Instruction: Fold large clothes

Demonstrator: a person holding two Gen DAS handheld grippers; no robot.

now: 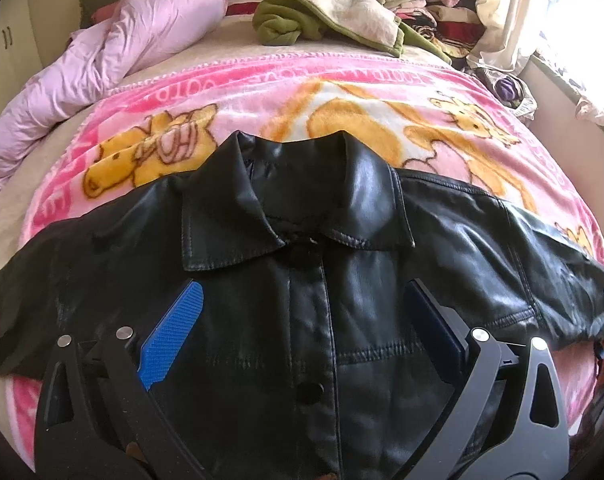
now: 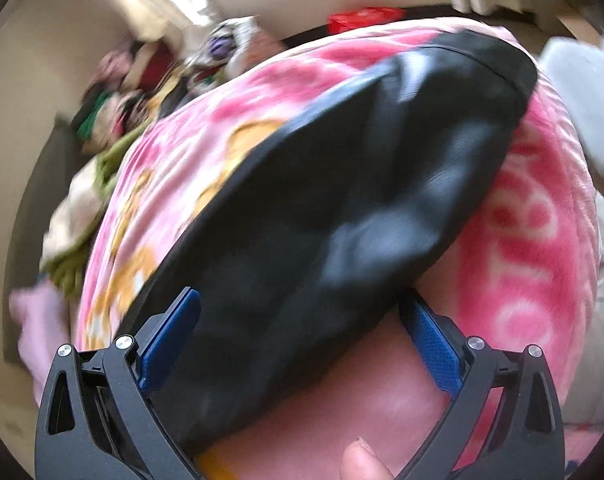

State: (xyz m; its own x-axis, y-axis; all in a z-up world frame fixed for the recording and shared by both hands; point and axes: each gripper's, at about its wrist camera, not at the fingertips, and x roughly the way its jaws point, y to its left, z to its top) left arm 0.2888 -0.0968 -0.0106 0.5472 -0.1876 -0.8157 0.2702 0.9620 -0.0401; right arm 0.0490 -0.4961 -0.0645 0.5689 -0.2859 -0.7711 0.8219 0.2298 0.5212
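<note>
Nearest to me, the left claw (image 1: 302,320) hangs over the chest of a black leather jacket (image 1: 286,280), its two blue-padded fingers (image 1: 174,332) spread wide apart with nothing between them; the buttoned front placket runs up the gap. The jacket lies flat and face up on a pink cartoon blanket (image 1: 341,100) spread over the bed, collar pointing away, sleeves stretched out to either side. The right claw (image 2: 300,312) is also spread wide, and its view is badly blurred; a sleeve (image 2: 361,184) of the jacket passes between its fingers and runs away over the blanket, though I cannot tell whether either pad touches the leather. At the bottom edge of that view a fingertip (image 2: 361,464) of the person shows. Beyond the collar the blanket carries on with its yellow animals and pink lettering. Farther back, to the left, a lilac quilt (image 1: 114,52) lies crumpled along the bed's edge; at the middle a green and cream throw (image 1: 325,16) sits in a heap. Behind that, at the head of the bed, a pile of mixed clothes (image 1: 421,4) is stacked, with a pale curtain (image 1: 513,8) and bright window light to its right.
</note>
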